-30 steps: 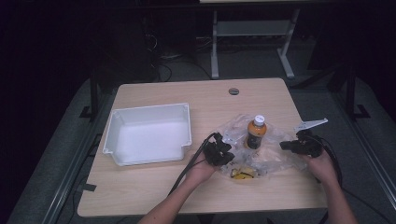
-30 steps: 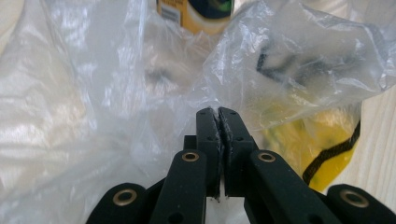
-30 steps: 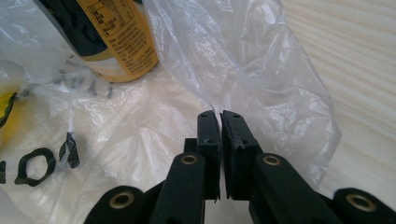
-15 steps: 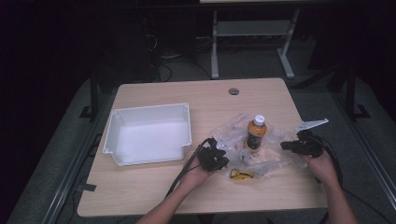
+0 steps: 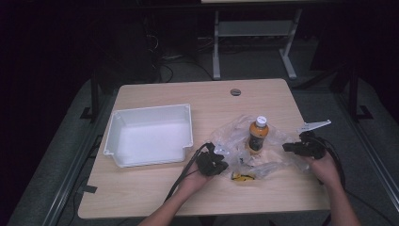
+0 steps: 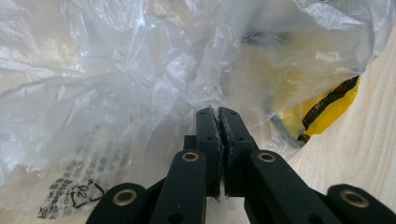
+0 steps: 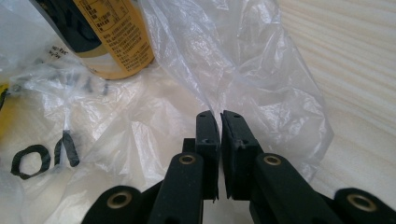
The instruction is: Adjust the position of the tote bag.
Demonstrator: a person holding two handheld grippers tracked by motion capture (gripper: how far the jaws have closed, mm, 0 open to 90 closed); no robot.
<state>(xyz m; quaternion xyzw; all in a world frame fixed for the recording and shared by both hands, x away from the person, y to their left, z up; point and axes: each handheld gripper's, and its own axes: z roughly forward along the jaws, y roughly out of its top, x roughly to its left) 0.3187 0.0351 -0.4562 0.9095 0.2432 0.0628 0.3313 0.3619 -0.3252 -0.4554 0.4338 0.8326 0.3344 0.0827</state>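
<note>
Clear plastic, a crumpled bag (image 5: 235, 141), lies spread over the near right part of the table (image 5: 155, 197), and both grippers work at its edges. The left forearm comes in from the near edge and slants up to the left gripper (image 5: 212, 162), which sits at the bag's left side, just right of the tray's near corner. In the left gripper view its jaws are clenched together with a fold of the film (image 6: 154, 93) pinched between them. The right hand (image 5: 324, 165) reaches in from the near right and holds the right gripper (image 5: 294, 147) at the bag's right edge, with a grey plate on top pointing far and right. In the right gripper view its jaws are nearly closed, a thin gap left between the tips, and the film (image 7: 243, 60) runs into that gap; whether it is gripped I cannot tell for sure, though it looks caught.

Between the two grippers a bottle (image 5: 257, 134) with a white cap and orange contents stands upright on the bag. A yellow packet (image 5: 243, 176) lies under the film near the left gripper, toward the near edge. A white tray (image 5: 149, 136) sits to the left, apart from the bag. A small round hole (image 5: 235, 92) marks the far side of the table.
</note>
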